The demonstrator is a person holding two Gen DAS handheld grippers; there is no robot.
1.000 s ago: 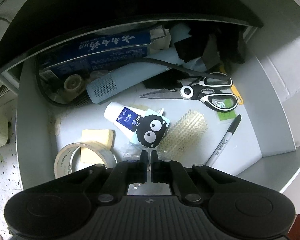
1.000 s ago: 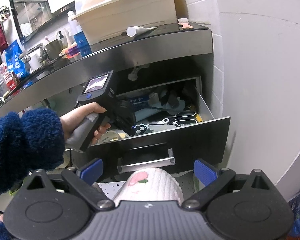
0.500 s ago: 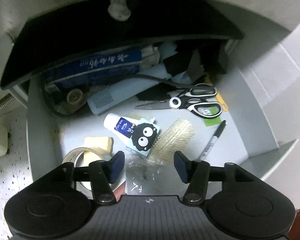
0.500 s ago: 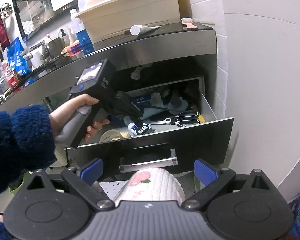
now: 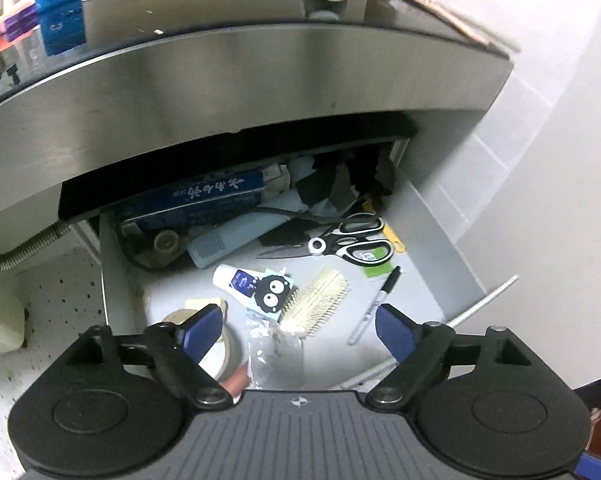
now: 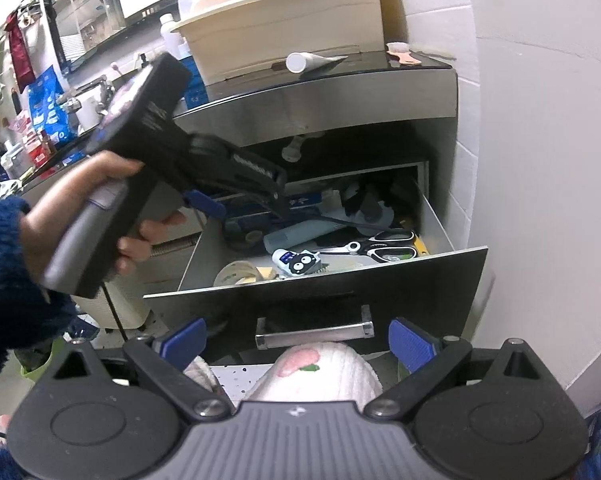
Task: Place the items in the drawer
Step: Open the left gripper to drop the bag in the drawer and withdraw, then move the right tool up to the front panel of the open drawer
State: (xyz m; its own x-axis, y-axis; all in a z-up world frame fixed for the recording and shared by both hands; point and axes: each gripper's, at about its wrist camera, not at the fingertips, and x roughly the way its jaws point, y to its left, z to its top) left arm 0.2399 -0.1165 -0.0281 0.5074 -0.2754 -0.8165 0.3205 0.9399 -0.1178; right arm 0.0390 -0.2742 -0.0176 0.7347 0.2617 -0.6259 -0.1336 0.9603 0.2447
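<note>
1. The left gripper [image 5: 298, 326] hangs above the front of the open drawer [image 5: 436, 232], jaws wide apart and holding nothing.
2. In the right wrist view the left gripper [image 6: 240, 196] is gripped by a hand [image 6: 80, 216] in a blue fuzzy sleeve and tilts down toward the left part of the drawer [image 6: 436, 220].
3. The right gripper [image 6: 296, 344] sits low in front of the drawer face, jaws apart and empty; below them is a white knitted thing [image 6: 320, 372] with a pink patch.
4. On the drawer floor lies a small tube [image 5: 234, 280], and a black googly-eyed tag [image 5: 274, 292] overlaps its near end.
5. A brush [image 5: 316, 300] lies just right of the tag, bristles up.
6. A marker [image 5: 374, 304] lies right of the brush, near the drawer's right wall.
7. Scissors [image 5: 348, 240] lie further back, shut, handles to the right.
8. A tape roll [image 5: 228, 344] sits at the front left, partly hidden by the left finger [image 5: 202, 328].
9. A crumpled clear wrapper [image 5: 274, 344] lies at the front, between the tape roll and the brush.
10. A blue box [image 5: 204, 196] lies across the back.
11. On the tabletop [image 6: 416, 66] above lie a white tube [image 6: 312, 62] and a cream tub [image 6: 284, 28].
</note>
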